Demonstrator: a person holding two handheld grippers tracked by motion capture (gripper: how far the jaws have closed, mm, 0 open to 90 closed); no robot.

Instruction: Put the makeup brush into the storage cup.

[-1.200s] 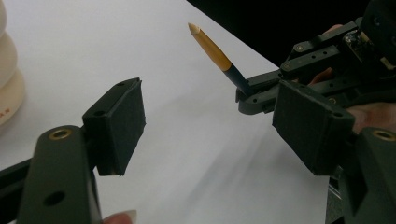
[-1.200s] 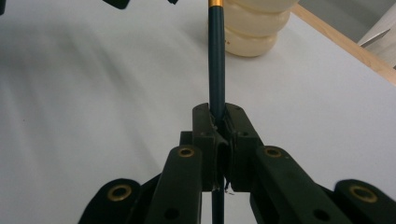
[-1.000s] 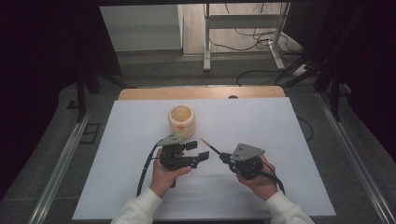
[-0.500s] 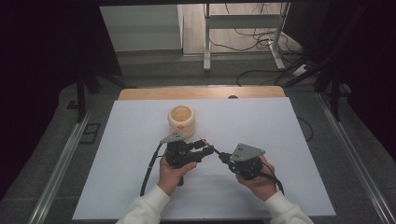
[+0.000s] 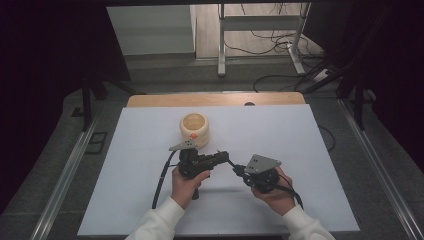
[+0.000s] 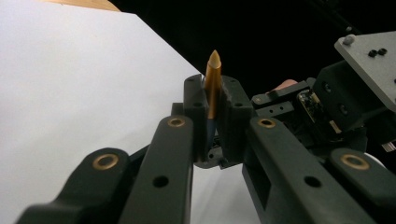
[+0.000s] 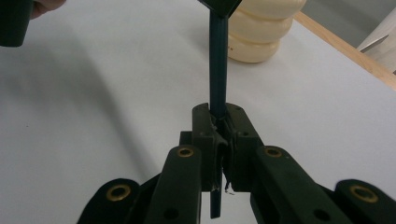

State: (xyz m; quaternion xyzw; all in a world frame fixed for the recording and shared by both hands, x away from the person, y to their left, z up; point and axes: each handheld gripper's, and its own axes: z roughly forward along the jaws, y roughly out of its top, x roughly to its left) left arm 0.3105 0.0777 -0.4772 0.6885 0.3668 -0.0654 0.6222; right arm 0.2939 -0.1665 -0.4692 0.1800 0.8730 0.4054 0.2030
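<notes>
A dark blue-green pen (image 7: 218, 70) with an orange-gold pointed tip (image 6: 213, 70) spans the gap between my two grippers, just above the white table. My left gripper (image 5: 222, 156) is shut on the tip end, and the point sticks out past its jaws in the left gripper view. My right gripper (image 5: 237, 170) is shut on the pen's other end, a short stub of which shows behind its jaws. A cream ribbed holder (image 5: 195, 129), open at the top, stands on the table just beyond the left gripper.
A white sheet (image 5: 300, 140) covers the table, and a strip of wood (image 5: 215, 99) shows at its far edge. Metal rails run along both sides. Past the table are a dark floor, cables and a stand's legs.
My left gripper has moved right, toward the right gripper, and shut on the pen's tip end. The right gripper has kept its hold and barely moved.
</notes>
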